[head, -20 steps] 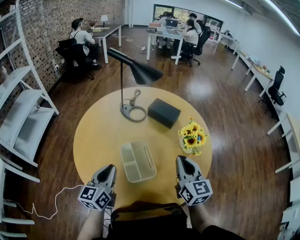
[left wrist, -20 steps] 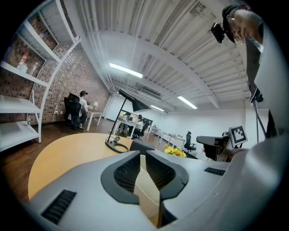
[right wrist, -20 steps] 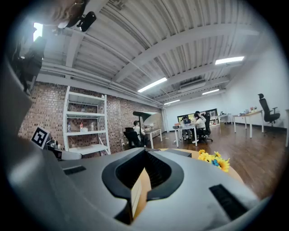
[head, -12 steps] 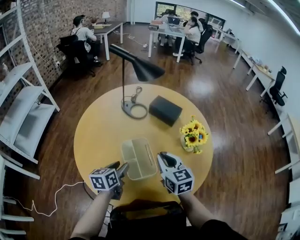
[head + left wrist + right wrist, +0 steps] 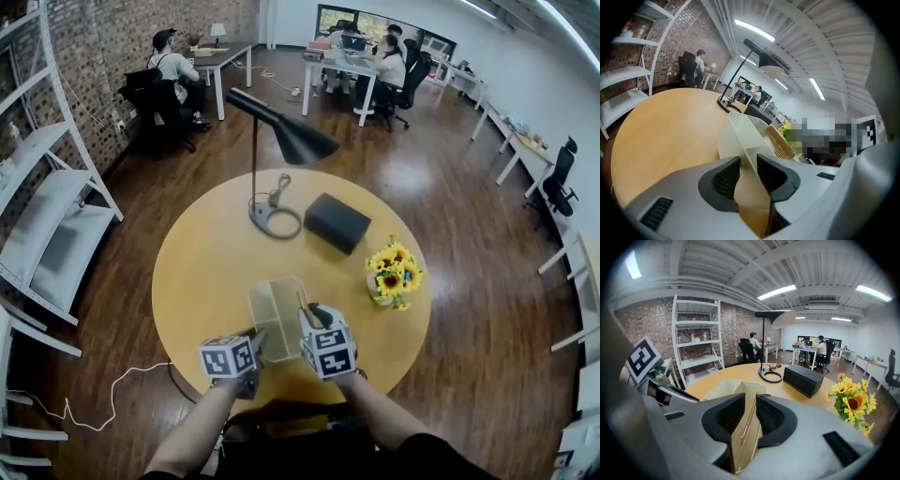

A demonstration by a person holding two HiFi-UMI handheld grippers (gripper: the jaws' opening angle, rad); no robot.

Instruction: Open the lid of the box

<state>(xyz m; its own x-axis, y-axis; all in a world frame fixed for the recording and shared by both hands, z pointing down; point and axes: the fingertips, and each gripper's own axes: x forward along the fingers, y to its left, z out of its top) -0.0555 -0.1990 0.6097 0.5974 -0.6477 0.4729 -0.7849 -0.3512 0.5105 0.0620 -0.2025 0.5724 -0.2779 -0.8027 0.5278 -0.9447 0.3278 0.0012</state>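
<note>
The left gripper (image 5: pixel 748 163) is clamped on the box (image 5: pixel 737 133), with the thin white near wall pinched between its pads. The right gripper (image 5: pixel 750 401) grips the wooden lid (image 5: pixel 746 437), whose edge runs up between its jaws. The box sits on the near part of the round table (image 5: pixel 202 262), just ahead of the person. A lamp (image 5: pixel 286 141), a black case (image 5: pixel 337 222) and sunflowers (image 5: pixel 392 275) stand farther out. Both grips look set — one steadying the box, one on the lid — so the reaching part seems done. The lid appears tilted up along the box's right side, though how far I cannot tell. Lifting it clear is what remains.
</note>
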